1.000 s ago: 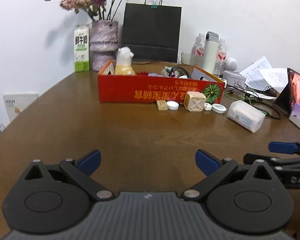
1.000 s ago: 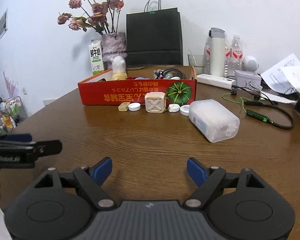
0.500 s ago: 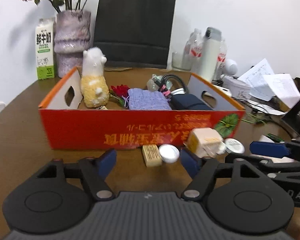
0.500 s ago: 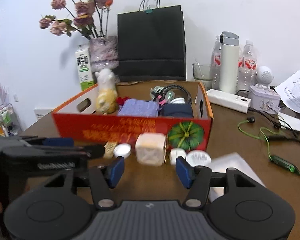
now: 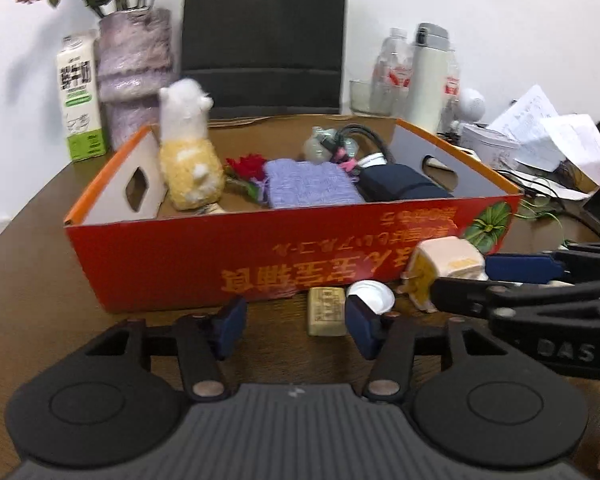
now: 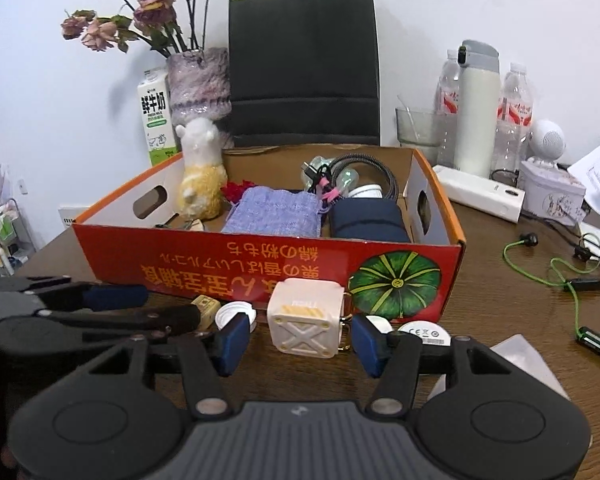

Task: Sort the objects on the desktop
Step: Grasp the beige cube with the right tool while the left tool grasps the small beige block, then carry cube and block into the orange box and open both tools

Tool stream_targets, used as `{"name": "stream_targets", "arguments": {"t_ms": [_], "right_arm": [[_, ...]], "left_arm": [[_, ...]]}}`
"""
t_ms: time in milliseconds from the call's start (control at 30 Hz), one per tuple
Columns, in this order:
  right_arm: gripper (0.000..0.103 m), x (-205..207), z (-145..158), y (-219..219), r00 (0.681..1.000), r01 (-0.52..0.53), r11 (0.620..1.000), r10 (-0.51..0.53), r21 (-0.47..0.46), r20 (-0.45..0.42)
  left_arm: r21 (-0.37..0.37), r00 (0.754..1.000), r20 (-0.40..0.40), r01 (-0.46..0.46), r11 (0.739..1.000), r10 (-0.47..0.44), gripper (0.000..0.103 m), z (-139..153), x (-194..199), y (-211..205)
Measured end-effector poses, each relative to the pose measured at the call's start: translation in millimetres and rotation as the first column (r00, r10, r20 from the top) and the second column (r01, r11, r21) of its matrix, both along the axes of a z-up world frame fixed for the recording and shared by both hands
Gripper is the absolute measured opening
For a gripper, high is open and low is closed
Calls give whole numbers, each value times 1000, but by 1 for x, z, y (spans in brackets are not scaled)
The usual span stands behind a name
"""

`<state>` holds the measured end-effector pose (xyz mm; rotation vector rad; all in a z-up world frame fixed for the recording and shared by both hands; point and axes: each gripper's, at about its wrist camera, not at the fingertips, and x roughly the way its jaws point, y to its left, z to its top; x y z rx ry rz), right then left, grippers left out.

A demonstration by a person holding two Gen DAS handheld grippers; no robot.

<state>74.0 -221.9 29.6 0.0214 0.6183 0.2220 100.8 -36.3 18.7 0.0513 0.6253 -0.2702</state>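
Note:
A red cardboard box (image 5: 180,264) (image 6: 220,264) holds a plush toy (image 5: 188,160), a purple pouch (image 5: 308,184), a dark blue case (image 6: 366,218) and cables. Small items lie in front of it. My left gripper (image 5: 296,328) is closing; a small beige block (image 5: 326,312) lies ahead between its fingers, untouched, and a white cap (image 5: 370,296) sits by the right finger. My right gripper (image 6: 299,338) stands open around a cream cube (image 6: 304,320), with small gaps on both sides. The left gripper (image 6: 171,305) shows at the left of the right wrist view.
Behind the box stand a black paper bag (image 6: 304,64), a vase of dried flowers (image 6: 198,80), a milk carton (image 6: 156,120), bottles and a white flask (image 6: 478,108). A green cable (image 6: 556,268), papers and a clear plastic box (image 6: 520,360) lie to the right. Two white discs (image 6: 422,332) sit beside the cube.
Both grippers have moved forward across the table up to the box front, and both jaws have narrowed. The cube now sits between the right fingers, the beige block between the left ones.

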Motion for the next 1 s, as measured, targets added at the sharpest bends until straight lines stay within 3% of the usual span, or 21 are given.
{"name": "stream_targets", "arguments": {"t_ms": [33,100,167,300,433,667,833,1000], "right_arm": [[53,2,-1,1,1000,9,1000,-9,-2,-2],[51,7,-4,2,1000,21,1000,-21,-9,-16],[41,12,-8,1,999,25,1000,-25,12,-43],[40,10,-11,1,999,26,1000,-25,16,-28],[40,-7,-2,-3,1000,30,999,-30,15,-2],[40,-88,1,-6,999,-48,998,49,50,-17],[40,-142,4,-9,998,-55,997,55,59,-4],[40,-185,14,-7,999,-50,999,50,16,11]], "left_arm": [[-14,1000,-28,14,1000,-15,41,-2,4,-1],[-16,999,-32,16,1000,-17,34,-4,7,-4],[-26,998,-43,44,999,-46,22,-4,8,-6],[-16,999,-38,34,999,-34,21,-4,-1,-5],[-56,999,-28,25,998,-27,21,4,-28,2],[-97,999,-19,-37,995,36,21,15,-100,22],[-34,1000,14,-11,999,11,21,10,-149,18],[-80,1000,3,6,997,-6,21,13,-185,15]]}}
